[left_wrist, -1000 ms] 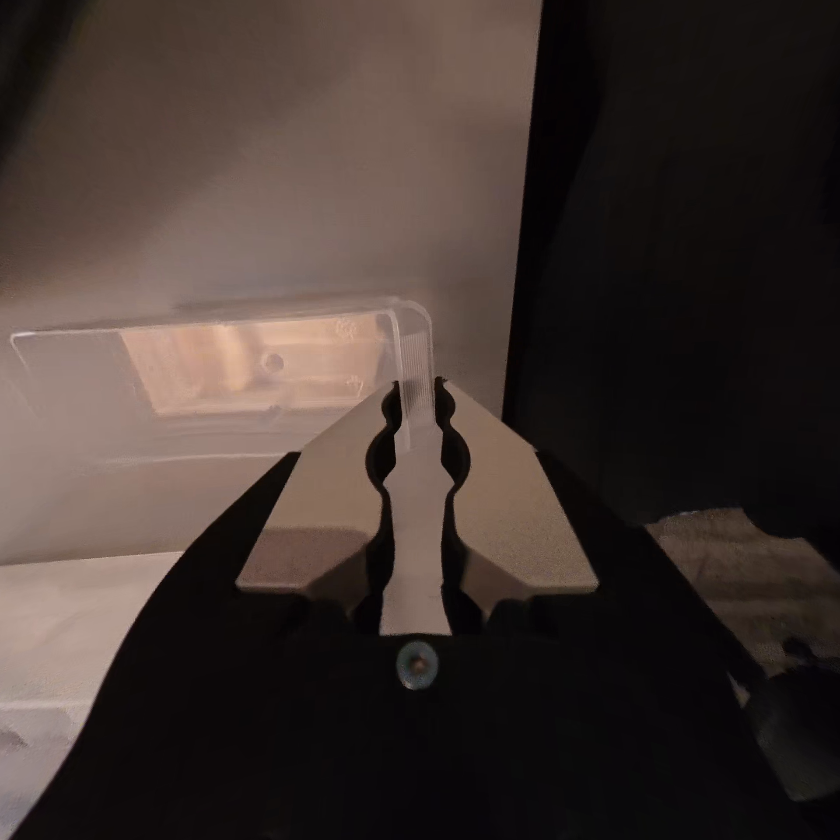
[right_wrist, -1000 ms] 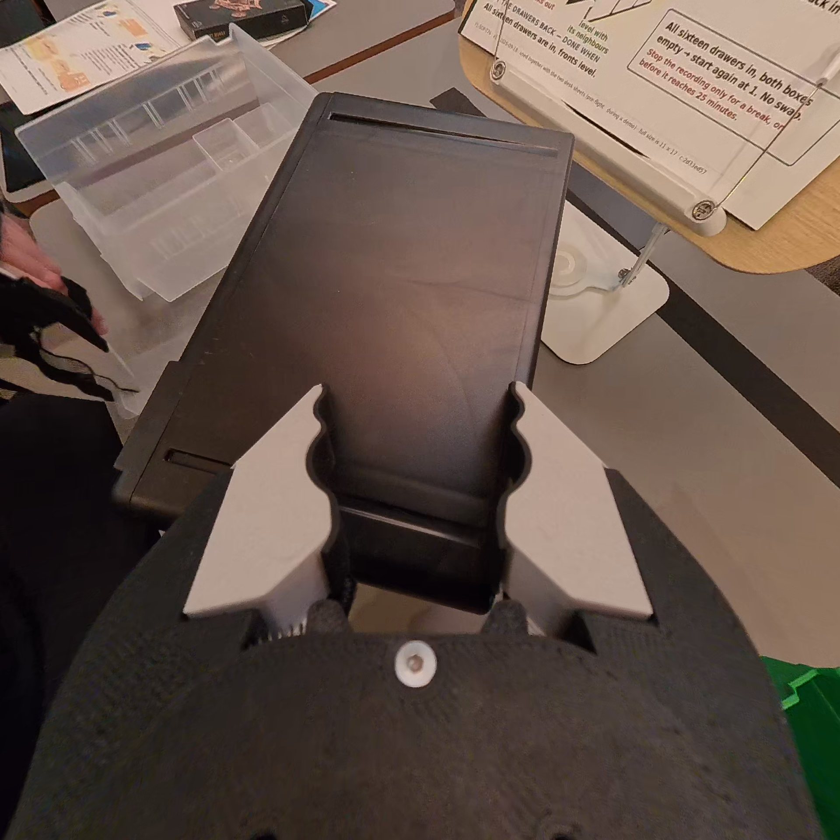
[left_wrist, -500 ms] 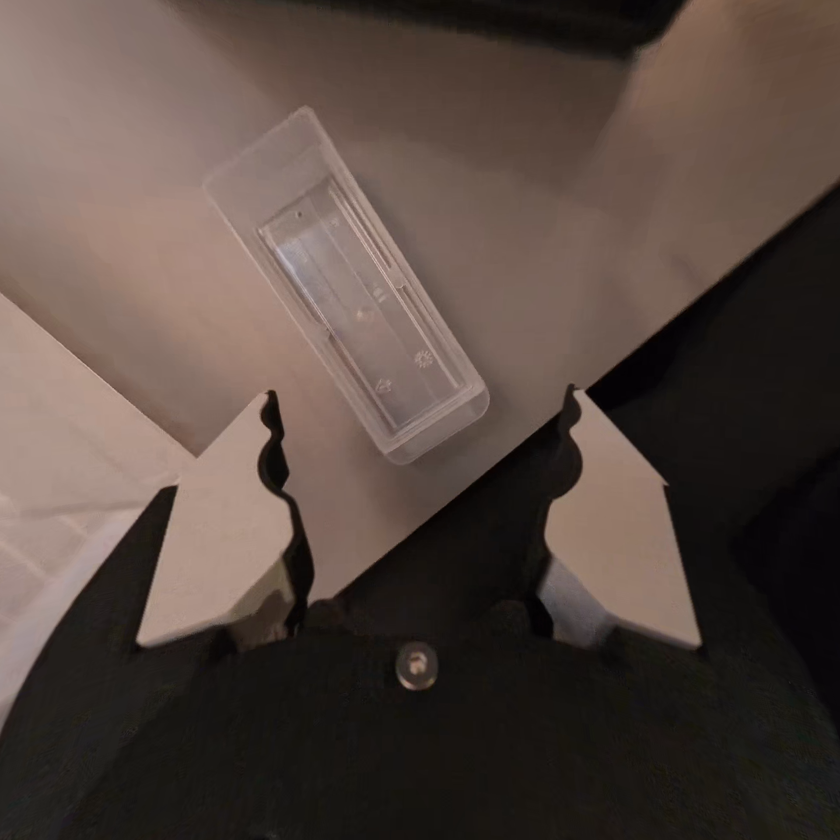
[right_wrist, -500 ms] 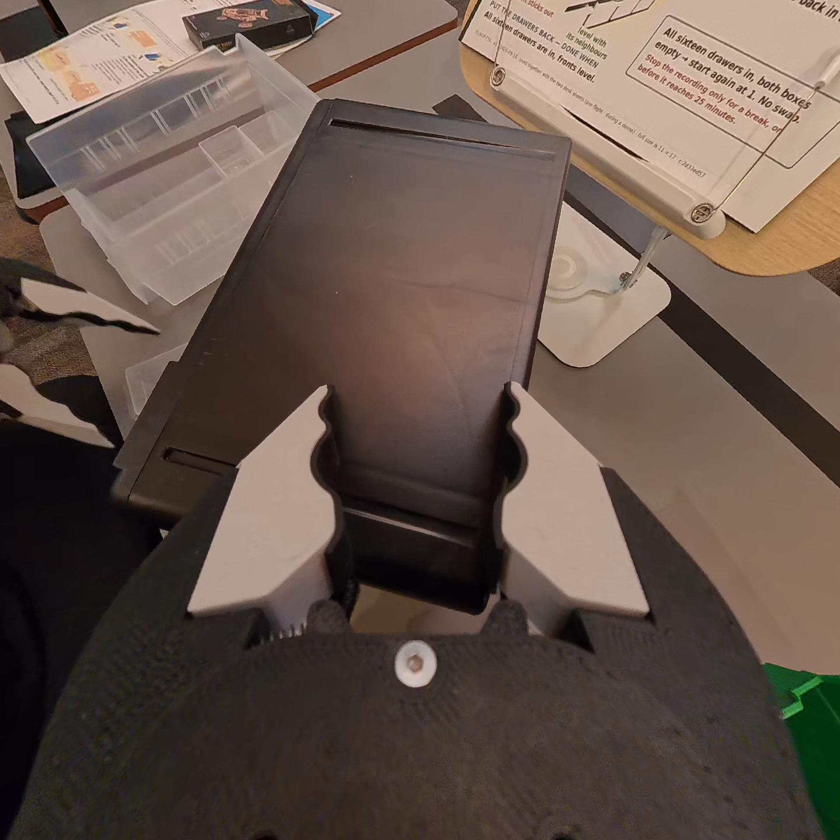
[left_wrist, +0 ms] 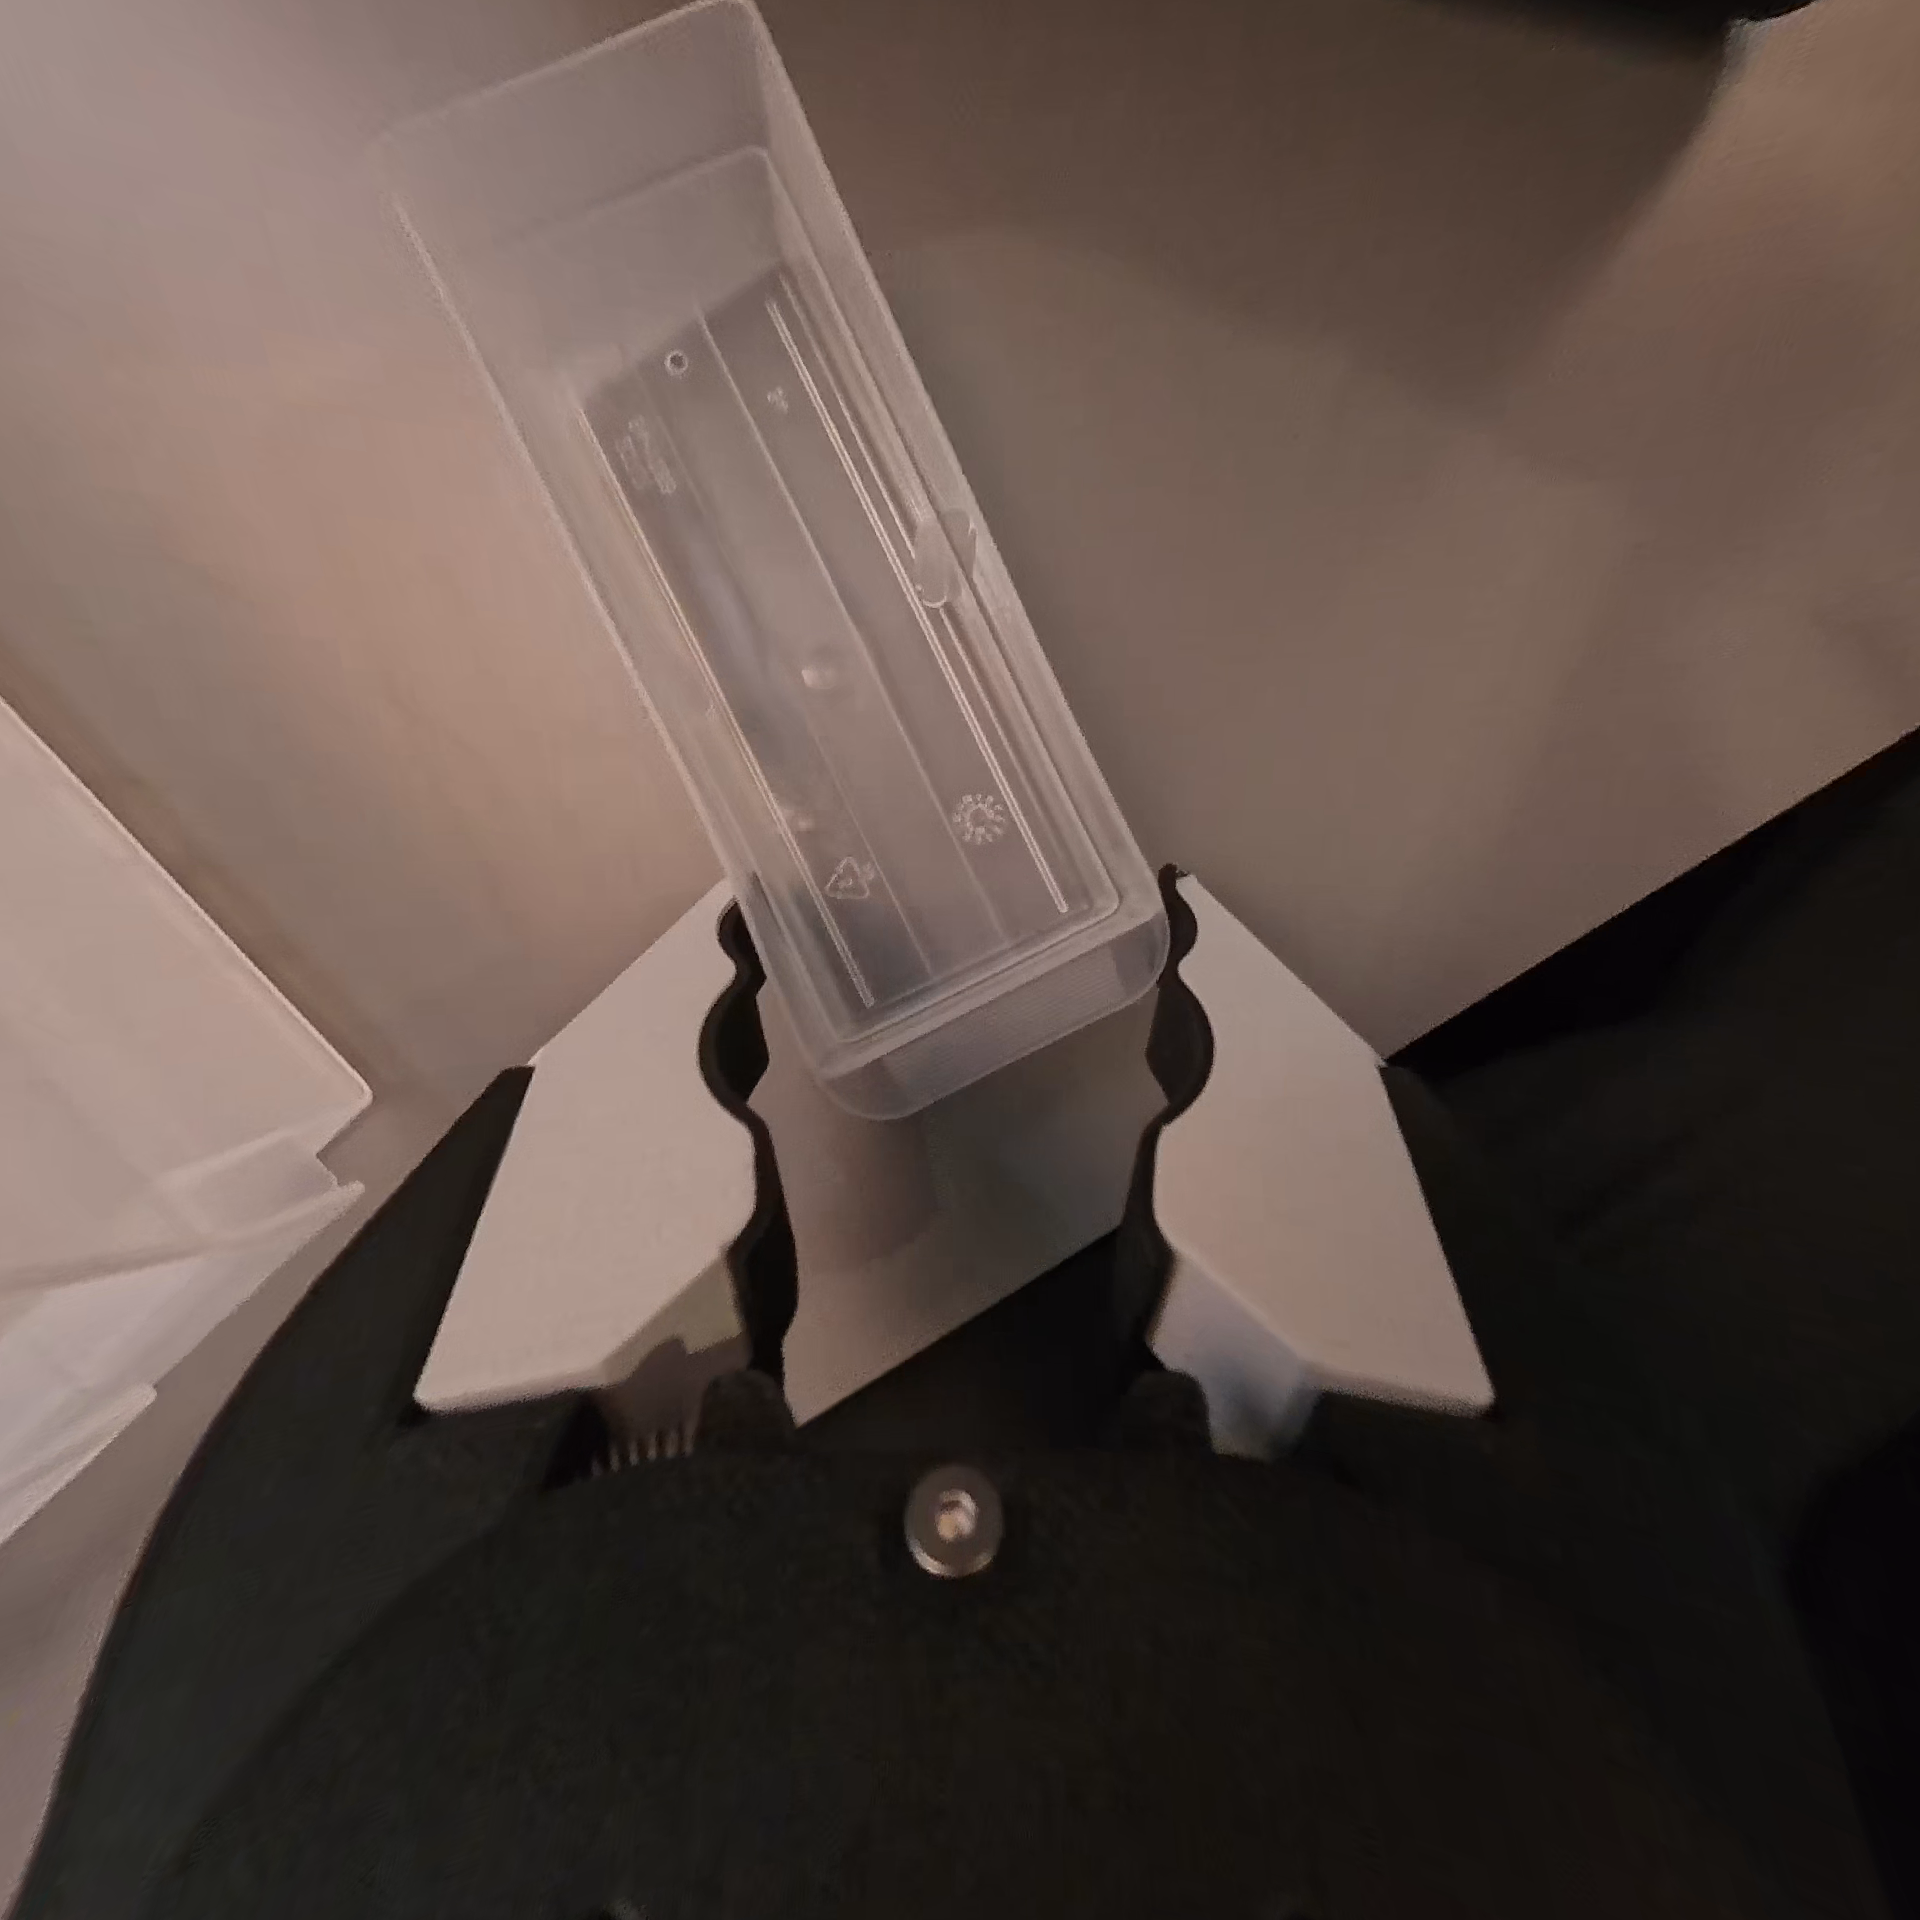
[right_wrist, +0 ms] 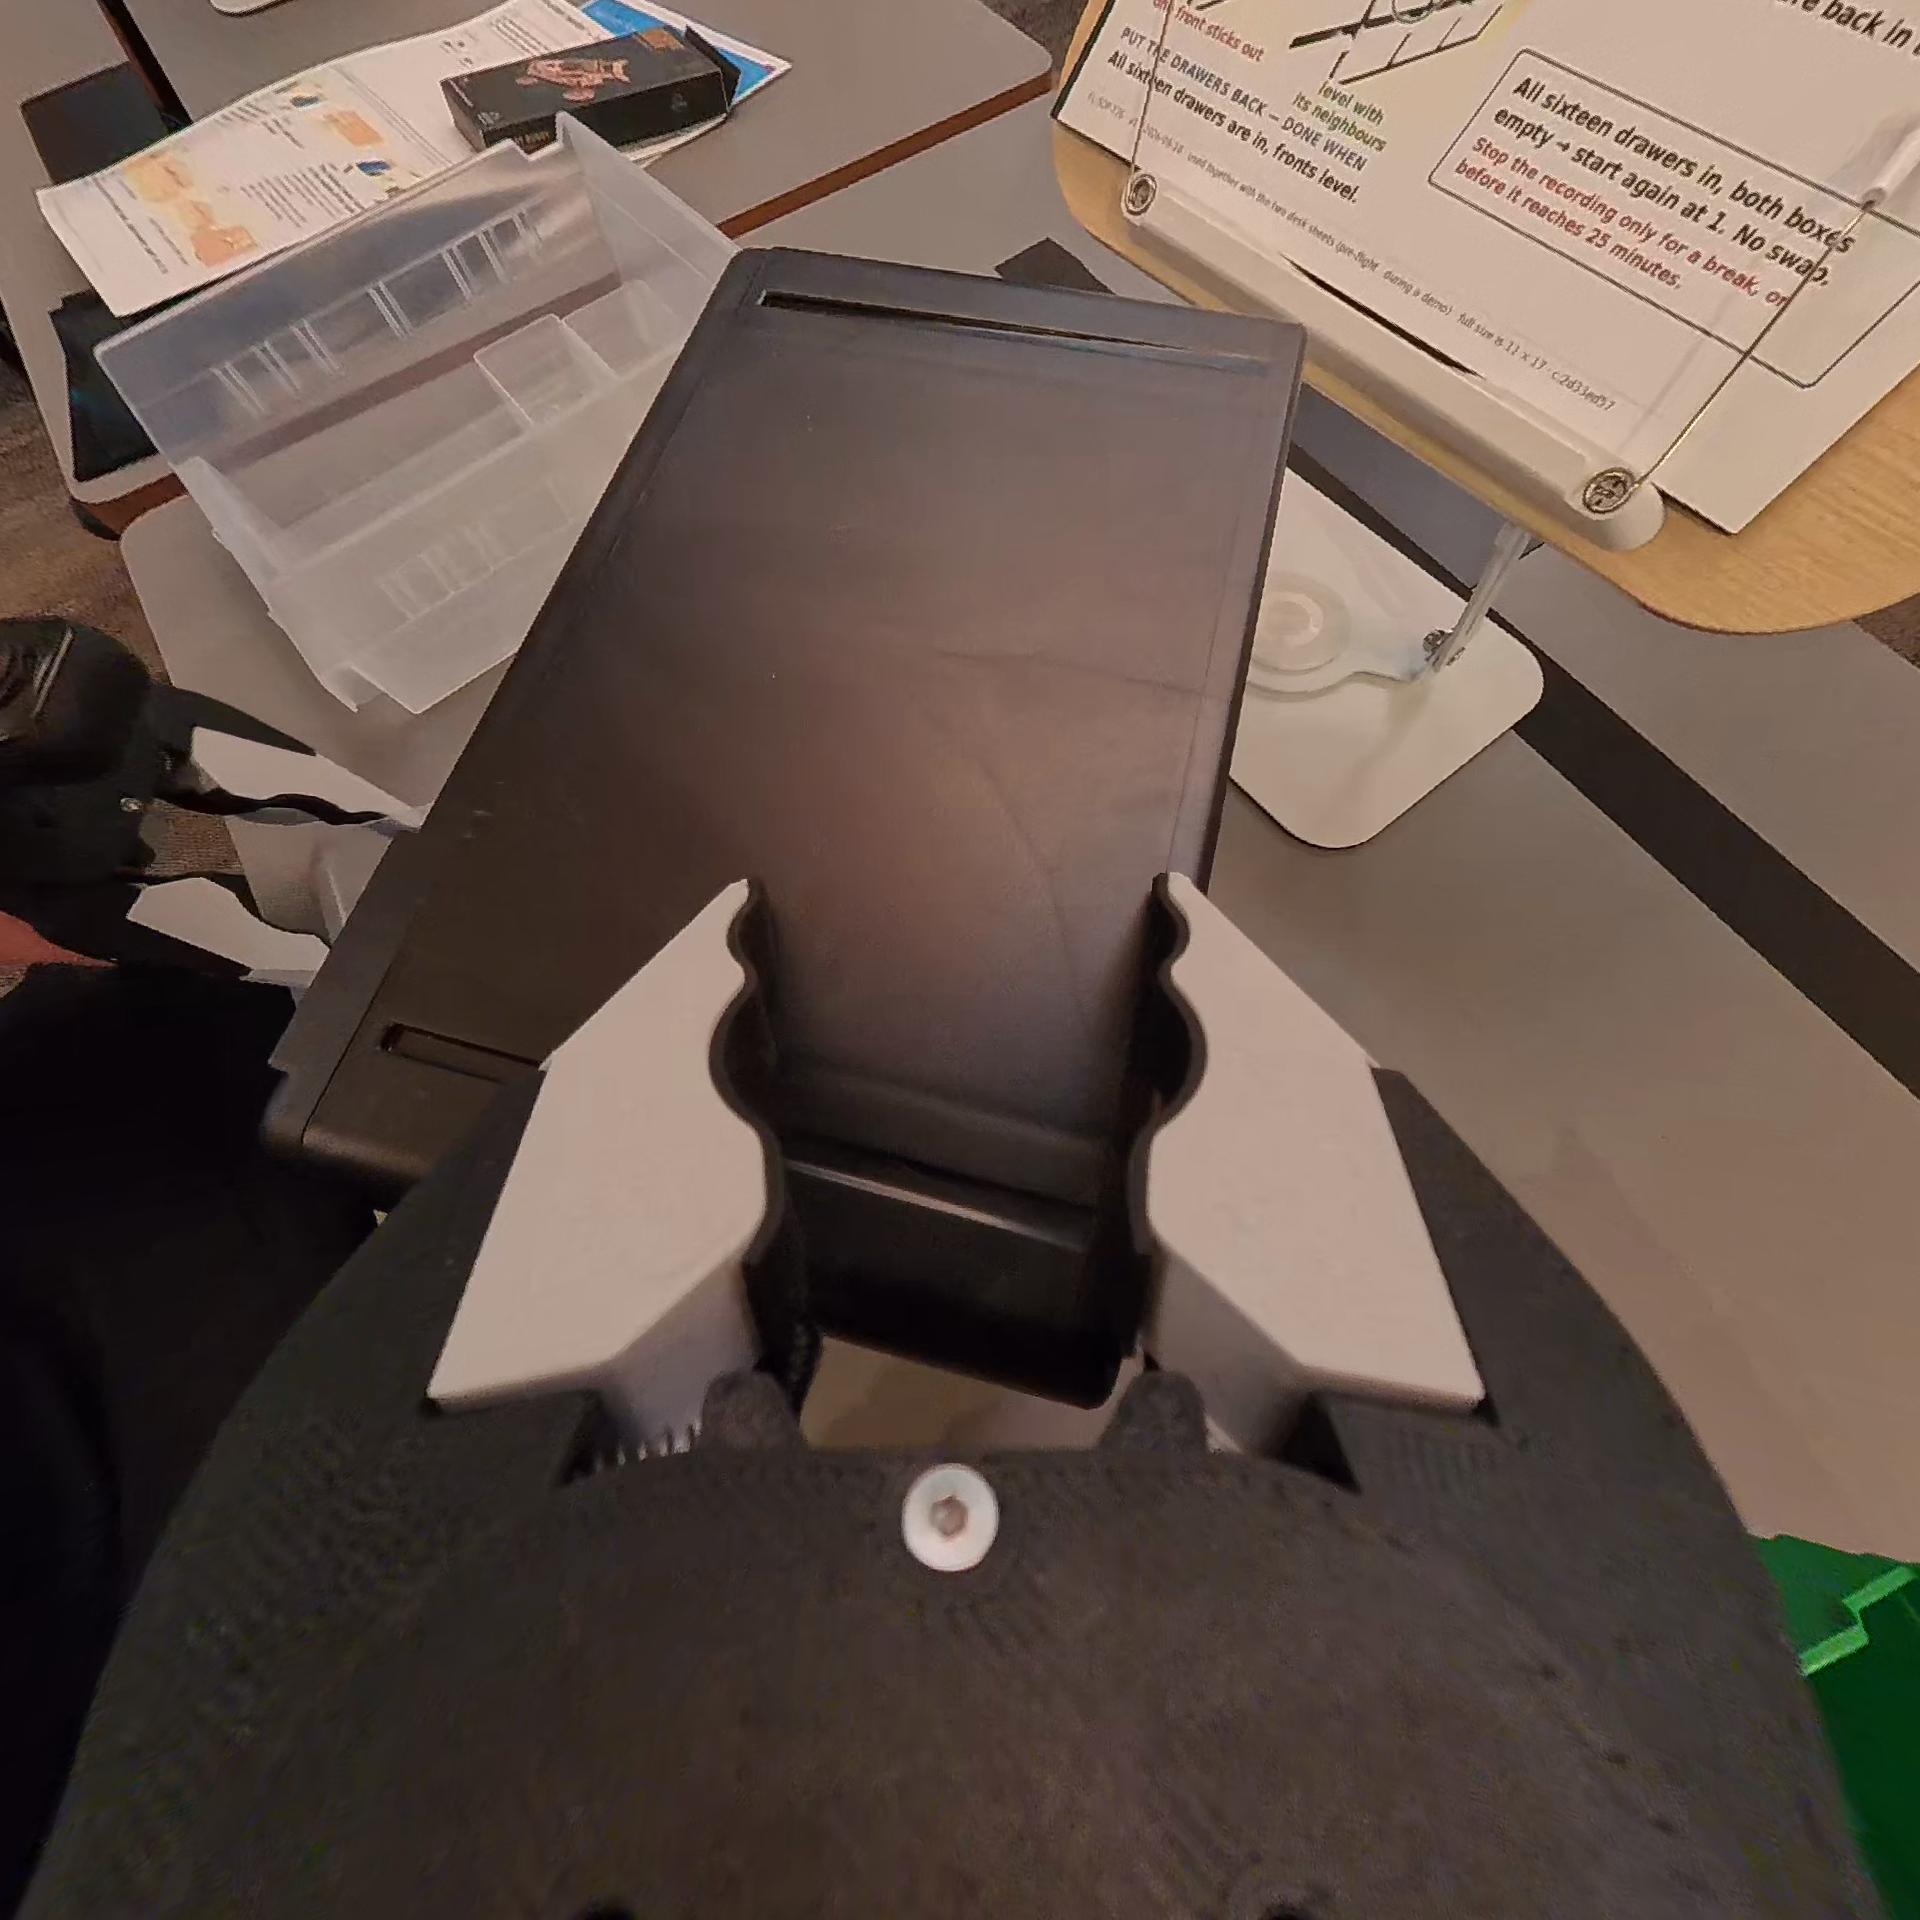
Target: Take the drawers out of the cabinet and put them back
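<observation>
A small clear plastic drawer (left_wrist: pixel 821 623) lies on the grey table, its long side running away from me. My left gripper (left_wrist: pixel 951 904) has its jaws closed against both sides of the drawer's near end. The black cabinet (right_wrist: pixel 935 644) lies flat on the table in the right wrist view. My right gripper (right_wrist: pixel 951 1039) is shut on a black block at the cabinet's near end. The left gripper's fingers (right_wrist: pixel 281 774) also show at the left edge of that view, beside the cabinet.
A large clear plastic box (right_wrist: pixel 416 416) with a few drawers in it sits left of the cabinet; its corner shows in the left wrist view (left_wrist: pixel 156 1039). An instruction sheet on a white stand (right_wrist: pixel 1455 260) is at the right. Papers and a small dark box (right_wrist: pixel 592 94) lie behind. A green object (right_wrist: pixel 1860 1621) is at lower right.
My left gripper let go of the drawer's thin edge, opened wide above it as it lay on the table, then came down and closed around its near end. The right gripper stayed on the cabinet.
</observation>
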Available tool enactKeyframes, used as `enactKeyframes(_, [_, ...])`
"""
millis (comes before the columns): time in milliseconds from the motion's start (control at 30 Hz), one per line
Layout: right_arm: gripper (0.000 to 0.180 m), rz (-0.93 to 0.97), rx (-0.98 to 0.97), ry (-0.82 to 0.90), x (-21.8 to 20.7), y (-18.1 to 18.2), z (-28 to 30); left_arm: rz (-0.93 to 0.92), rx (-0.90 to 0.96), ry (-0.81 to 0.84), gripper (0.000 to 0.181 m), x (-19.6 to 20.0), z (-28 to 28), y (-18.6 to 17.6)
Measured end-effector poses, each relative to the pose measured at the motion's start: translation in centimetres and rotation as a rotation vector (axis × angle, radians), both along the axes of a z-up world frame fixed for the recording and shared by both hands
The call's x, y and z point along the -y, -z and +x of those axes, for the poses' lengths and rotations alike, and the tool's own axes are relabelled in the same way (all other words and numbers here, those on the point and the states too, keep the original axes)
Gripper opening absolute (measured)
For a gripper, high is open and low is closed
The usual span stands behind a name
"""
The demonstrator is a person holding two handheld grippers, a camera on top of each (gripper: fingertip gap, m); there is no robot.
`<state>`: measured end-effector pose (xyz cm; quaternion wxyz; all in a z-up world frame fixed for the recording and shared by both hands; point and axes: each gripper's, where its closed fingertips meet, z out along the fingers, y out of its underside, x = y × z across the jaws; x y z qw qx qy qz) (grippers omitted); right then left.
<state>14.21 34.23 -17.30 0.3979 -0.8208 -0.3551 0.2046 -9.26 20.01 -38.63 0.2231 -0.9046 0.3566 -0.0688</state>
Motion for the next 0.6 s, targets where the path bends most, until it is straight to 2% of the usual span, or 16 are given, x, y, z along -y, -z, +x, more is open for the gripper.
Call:
enactKeyframes(133, [0.072, 0.0, 0.009, -0.001, 0.0, 0.0, 0.0, 0.019, -0.015, 0.093, 0.073, -1.4, 1.0, -2.3])
enactKeyframes(333, [0.072, -0.001, 0.024, 0.0, 0.0, 0.1, 0.0, 0.08, -0.046, 0.179, 0.072, -5.7, 0.7, -7.0])
enactKeyframes(500, [0.072, -0.001, 0.03, 0.0, 0.0, 0.1, 0.0, 0.022, -0.063, 0.27, 0.072, -8.3, -0.5, -8.6])
enactKeyframes(600, [0.072, -0.001, 0.031, -0.001, 0.0, 0.1, 0.0, -0.008, -0.091, 0.292, 0.072, -10.0, -1.0, -8.2])
